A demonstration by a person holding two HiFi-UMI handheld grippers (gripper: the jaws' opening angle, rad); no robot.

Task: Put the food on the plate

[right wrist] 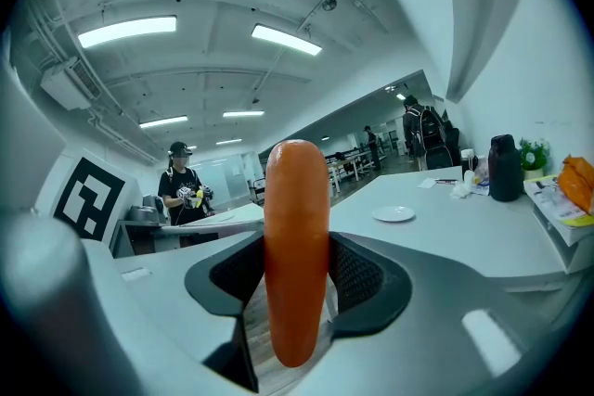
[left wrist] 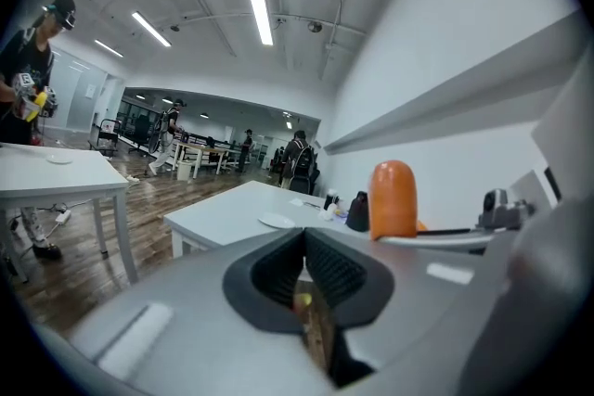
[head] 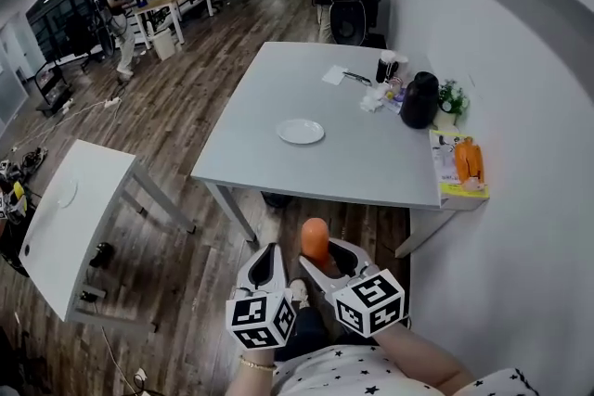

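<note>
1. My right tongs (right wrist: 295, 285) are clamped on an upright piece of orange food (right wrist: 297, 227).
2. My left tongs (left wrist: 304, 266) are closed together, holding nothing.
3. The white plate (head: 301, 132) sits on the grey table (head: 269, 79) ahead, well apart from the food.

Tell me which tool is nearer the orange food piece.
Right. The right tool is clamped on the orange food piece, which stands upright between its jaws. The left tool, shut and empty, sits alongside to its left, not touching it.
</note>
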